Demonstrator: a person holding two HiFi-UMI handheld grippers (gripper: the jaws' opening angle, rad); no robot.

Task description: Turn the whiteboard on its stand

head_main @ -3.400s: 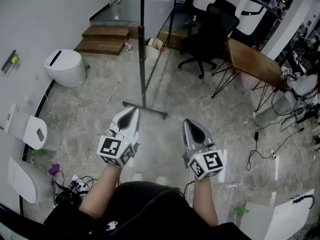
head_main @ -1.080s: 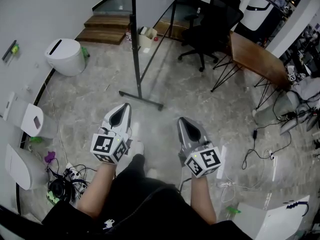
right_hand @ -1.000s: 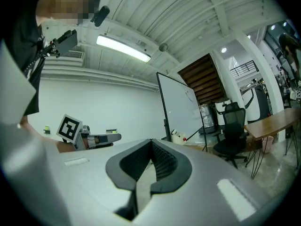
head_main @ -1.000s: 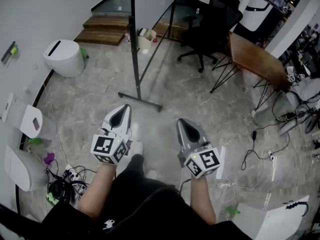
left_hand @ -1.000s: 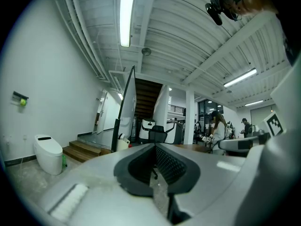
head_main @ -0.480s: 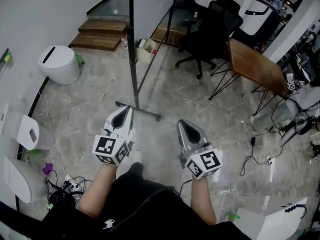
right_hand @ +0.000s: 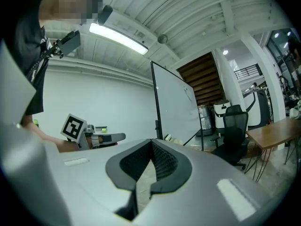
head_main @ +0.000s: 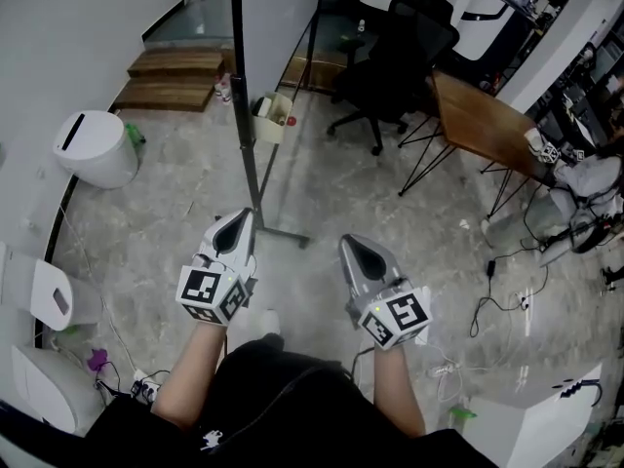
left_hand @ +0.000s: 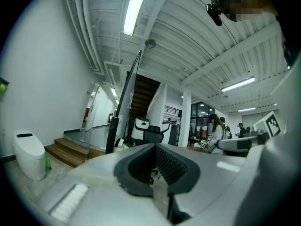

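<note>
Closer now: the whiteboard (head_main: 278,8) at 12 o'clock, its stand (head_main: 244,115) footed just beyond the left gripper (head_main: 235,230). Left jaws clenched, empty. Right gripper (head_main: 358,254) at 5 o'clock of that foot, jaws clenched, empty. Black chair (head_main: 395,61) at 1 o'clock.
</note>
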